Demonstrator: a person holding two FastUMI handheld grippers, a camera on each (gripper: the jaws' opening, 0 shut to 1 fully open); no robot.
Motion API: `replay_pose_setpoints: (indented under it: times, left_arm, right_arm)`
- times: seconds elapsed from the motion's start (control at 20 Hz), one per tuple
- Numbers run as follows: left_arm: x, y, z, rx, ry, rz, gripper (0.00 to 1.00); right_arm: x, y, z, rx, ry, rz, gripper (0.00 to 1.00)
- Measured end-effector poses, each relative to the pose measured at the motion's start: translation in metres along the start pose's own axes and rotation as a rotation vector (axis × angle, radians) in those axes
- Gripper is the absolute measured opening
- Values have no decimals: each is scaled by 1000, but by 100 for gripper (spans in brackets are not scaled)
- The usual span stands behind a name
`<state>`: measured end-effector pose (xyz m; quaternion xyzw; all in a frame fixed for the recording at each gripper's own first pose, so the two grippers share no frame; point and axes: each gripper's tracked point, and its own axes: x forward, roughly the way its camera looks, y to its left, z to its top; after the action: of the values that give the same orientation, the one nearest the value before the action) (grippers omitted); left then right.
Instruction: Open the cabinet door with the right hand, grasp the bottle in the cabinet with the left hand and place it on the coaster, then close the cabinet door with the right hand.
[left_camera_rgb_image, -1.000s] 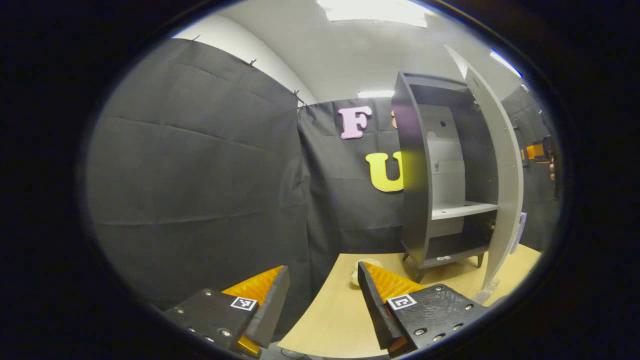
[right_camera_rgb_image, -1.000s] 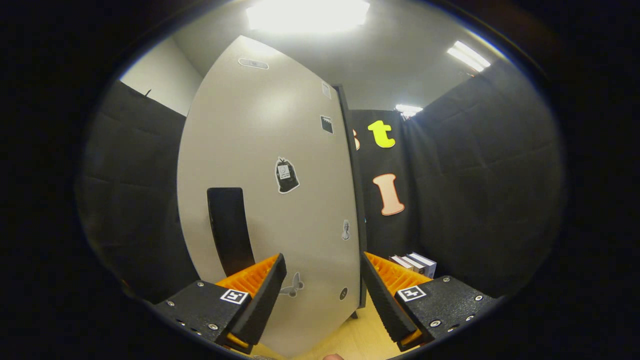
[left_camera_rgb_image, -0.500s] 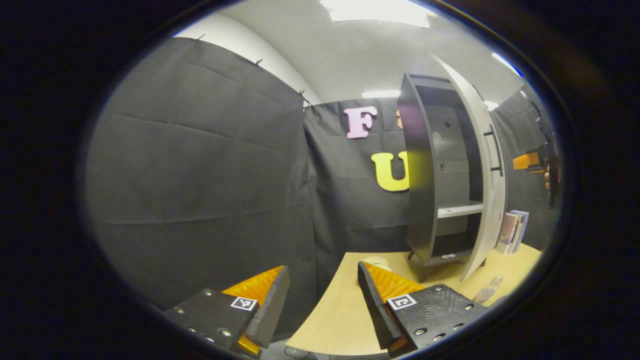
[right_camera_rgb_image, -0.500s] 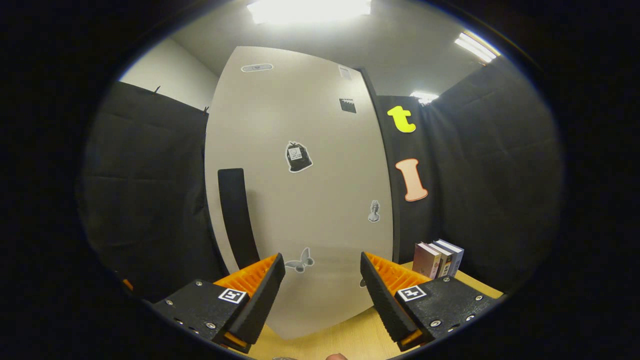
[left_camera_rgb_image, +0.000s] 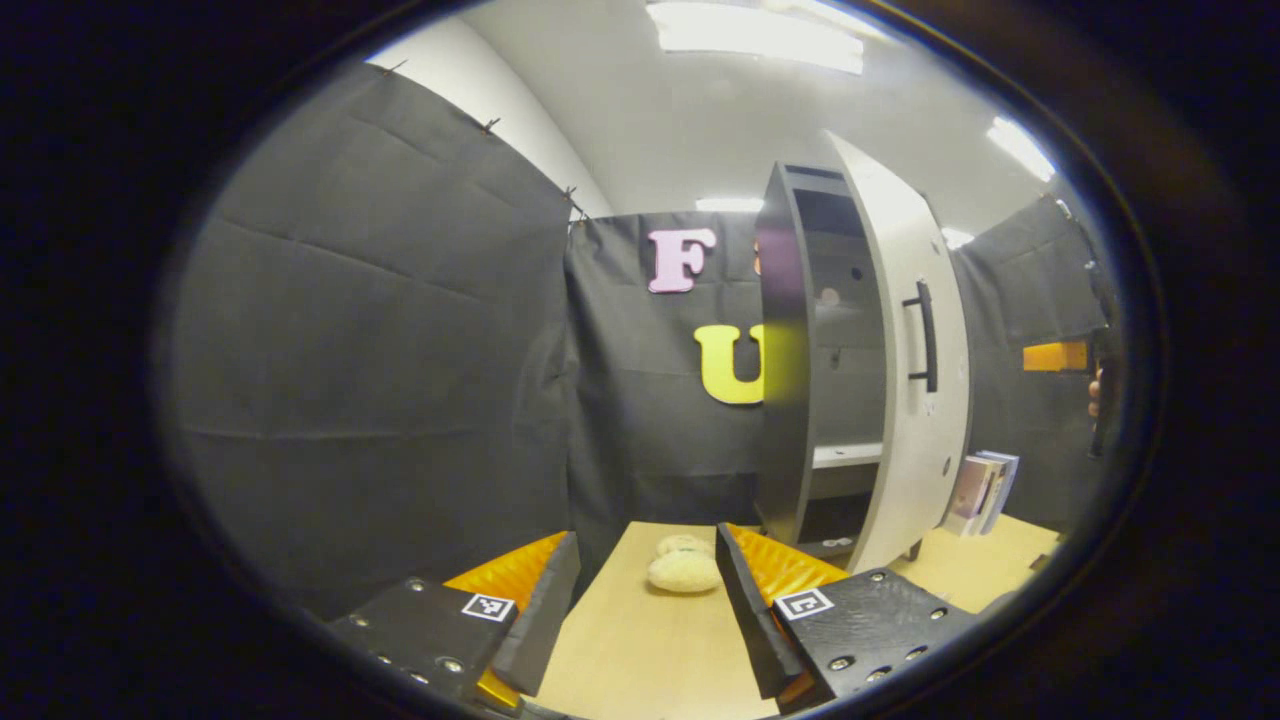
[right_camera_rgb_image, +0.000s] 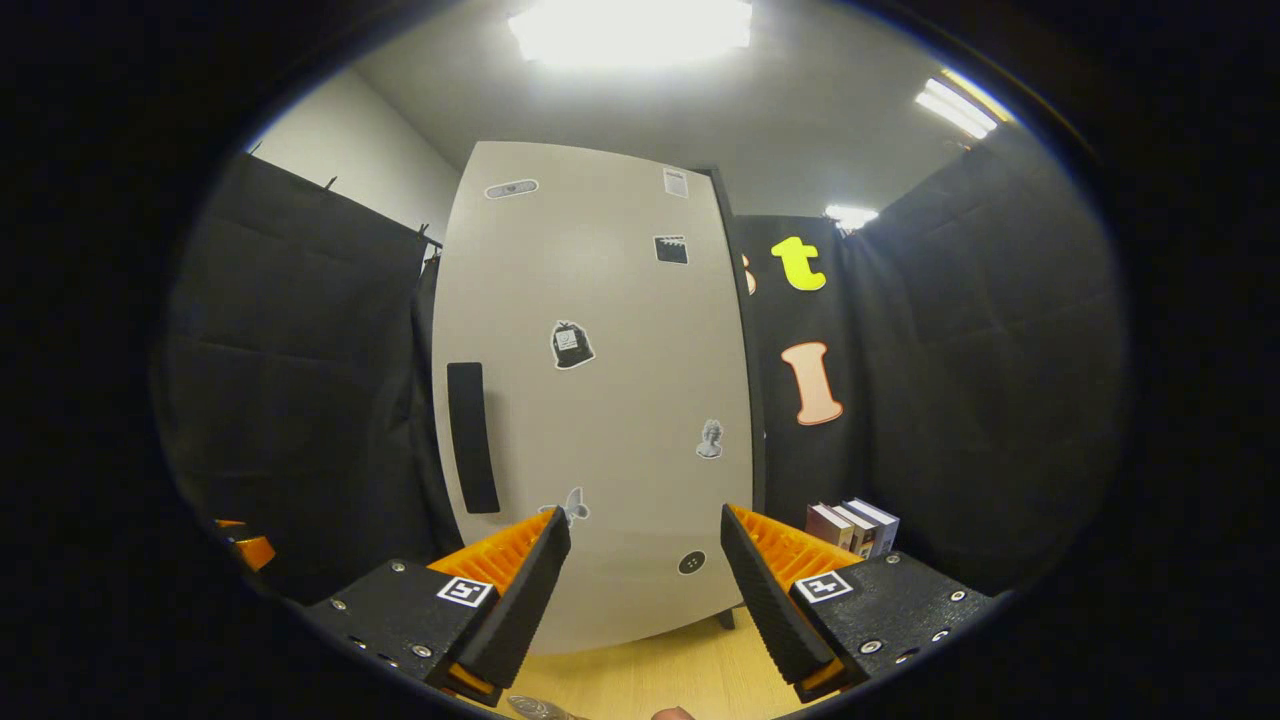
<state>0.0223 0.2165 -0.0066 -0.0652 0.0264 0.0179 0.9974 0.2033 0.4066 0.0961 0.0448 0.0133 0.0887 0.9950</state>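
The dark grey cabinet (left_camera_rgb_image: 785, 360) stands on the wooden table (left_camera_rgb_image: 640, 650), its pale door (left_camera_rgb_image: 905, 380) ajar, with a white shelf (left_camera_rgb_image: 845, 455) showing in the gap. The door's front (right_camera_rgb_image: 600, 400) with its black handle (right_camera_rgb_image: 472, 437) faces my right gripper (right_camera_rgb_image: 645, 590), which is open, empty and a short way off the door. My left gripper (left_camera_rgb_image: 645, 600) is open and empty over the table's near edge. Two pale round pads (left_camera_rgb_image: 685, 570) lie beyond its fingertips. A clear ribbed bit (right_camera_rgb_image: 540, 708) peeks in at the bottom edge, too little to identify.
Several books (left_camera_rgb_image: 985, 490) stand upright on the table to the right of the cabinet (right_camera_rgb_image: 850, 525). The right gripper and the hand that holds it (left_camera_rgb_image: 1065, 357) are at the far right of the left gripper view. Black cloth walls close in the booth.
The cabinet door has swung from wide open to nearly shut. My right gripper has drawn back from it. The left gripper view has turned, and the pale pads now lie between its fingers.
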Motion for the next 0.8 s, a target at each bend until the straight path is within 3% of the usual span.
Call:
replay_pose_setpoints:
  times: [0.15,0.8]
  left_arm:
    - [7,-39,8,-18,-1,-41,82]
    - [8,-170,33,12,-31,-102,78]
  right_arm:
    - [-10,-26,-2,2,1,5,94]
    - [-26,-134,-4,1,-10,-24,94]
